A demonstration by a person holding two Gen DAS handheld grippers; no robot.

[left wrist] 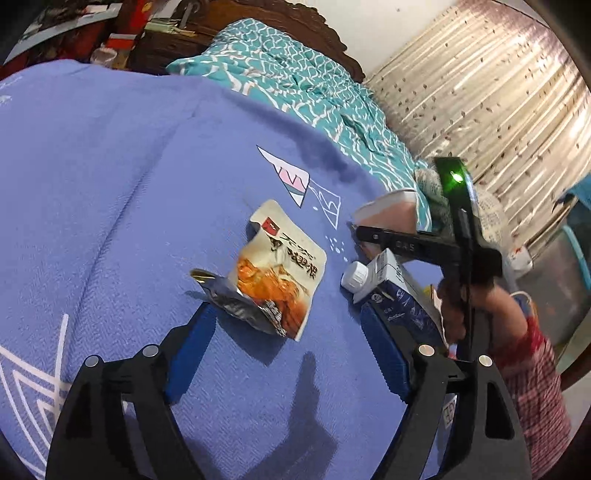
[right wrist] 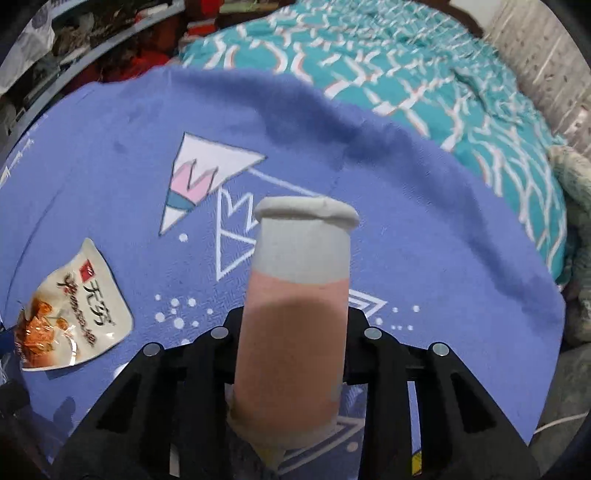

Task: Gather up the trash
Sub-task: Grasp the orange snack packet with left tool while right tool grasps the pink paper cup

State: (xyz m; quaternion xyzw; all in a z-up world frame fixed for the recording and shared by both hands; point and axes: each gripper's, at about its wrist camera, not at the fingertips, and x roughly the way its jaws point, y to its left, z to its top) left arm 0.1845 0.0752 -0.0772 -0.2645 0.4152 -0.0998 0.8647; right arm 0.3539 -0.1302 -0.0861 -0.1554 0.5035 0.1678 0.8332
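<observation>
A crumpled white and orange snack wrapper [left wrist: 275, 271] lies on the blue bedspread [left wrist: 110, 192], just ahead of my open left gripper [left wrist: 291, 350]. It also shows in the right wrist view [right wrist: 74, 310] at the far left. A dark blue carton with a white cap [left wrist: 391, 291] lies beside the left gripper's right finger. My right gripper [right wrist: 295, 354] is shut on a pink and white paper cup [right wrist: 299, 306] and holds it above the bedspread [right wrist: 443, 258]. The cup [left wrist: 388, 214] and the right gripper [left wrist: 369, 234] show in the left wrist view at right.
A teal patterned quilt [left wrist: 295, 74] is bunched at the head of the bed, also in the right wrist view [right wrist: 424, 66]. A carved wooden headboard [left wrist: 280, 18] and a cluttered shelf [left wrist: 122, 40] stand behind. A curtain [left wrist: 480, 92] hangs at right. A clear bin [left wrist: 557, 280] stands beside the bed.
</observation>
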